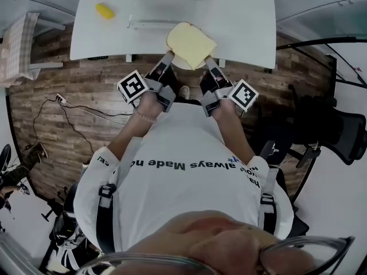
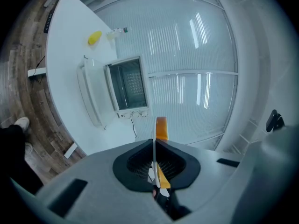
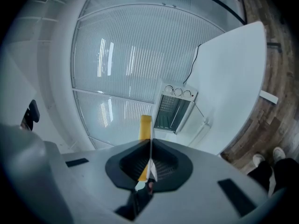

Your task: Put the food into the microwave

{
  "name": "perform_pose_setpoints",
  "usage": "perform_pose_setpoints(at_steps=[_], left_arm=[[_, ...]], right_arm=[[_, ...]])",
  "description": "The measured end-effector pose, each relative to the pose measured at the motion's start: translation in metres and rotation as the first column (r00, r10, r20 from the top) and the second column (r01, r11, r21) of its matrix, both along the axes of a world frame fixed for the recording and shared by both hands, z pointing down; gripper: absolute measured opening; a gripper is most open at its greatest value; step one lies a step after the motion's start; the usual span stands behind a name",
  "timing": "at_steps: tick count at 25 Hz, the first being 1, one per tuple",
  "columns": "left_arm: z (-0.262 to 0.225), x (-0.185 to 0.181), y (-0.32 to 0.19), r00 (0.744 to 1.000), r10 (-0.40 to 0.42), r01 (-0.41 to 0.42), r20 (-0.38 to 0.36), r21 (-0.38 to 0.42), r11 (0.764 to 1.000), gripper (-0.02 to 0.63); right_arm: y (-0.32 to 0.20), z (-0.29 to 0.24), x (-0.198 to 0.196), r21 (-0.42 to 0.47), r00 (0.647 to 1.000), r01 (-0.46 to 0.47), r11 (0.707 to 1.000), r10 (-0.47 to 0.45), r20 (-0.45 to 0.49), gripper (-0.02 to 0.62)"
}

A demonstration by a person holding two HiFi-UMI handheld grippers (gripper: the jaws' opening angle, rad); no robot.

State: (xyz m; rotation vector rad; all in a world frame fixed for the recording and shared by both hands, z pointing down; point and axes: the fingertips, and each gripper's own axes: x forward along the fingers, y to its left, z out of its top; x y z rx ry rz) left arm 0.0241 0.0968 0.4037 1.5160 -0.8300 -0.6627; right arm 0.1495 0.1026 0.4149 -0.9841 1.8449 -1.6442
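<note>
Left tongs (image 1: 168, 58) and right tongs (image 1: 209, 61) each pinch an opposite rim of the plate (image 1: 182, 65) carrying the bread (image 1: 191, 43), at the bench (image 1: 246, 27) edge, short of the open microwave (image 2: 126, 84). Risk: uneven tilt or a slipping rim would likely shed the bread.

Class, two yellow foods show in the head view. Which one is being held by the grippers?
The big flat bread slice, on the plate clamped by the left gripper and right gripper; the small yellow lump lies alone on the table.
</note>
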Motion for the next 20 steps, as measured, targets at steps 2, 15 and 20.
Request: perform_pose_setpoints(at_steps=[2, 15, 20], left_arm=[[0.003, -0.002, -0.007, 1.000, -0.002, 0.002, 0.001, -0.006, 1.000, 0.018], [0.002, -0.044, -0.107, 1.000, 0.006, -0.006, 0.005, -0.018, 1.000, 0.018], [0.004, -0.063, -0.147, 1.000, 0.016, -0.016, 0.002, -0.024, 1.000, 0.018]], right_arm=[[-0.008, 0.004, -0.002, -0.007, 1.000, 0.003, 1.000, -0.003, -0.002, 0.020], [-0.107, 0.003, -0.044, -0.023, 1.000, -0.003, 1.000, 0.003, 0.001, 0.020], [-0.147, 0.004, -0.064, -0.030, 1.000, -0.017, 0.999, 0.017, 0.002, 0.020]])
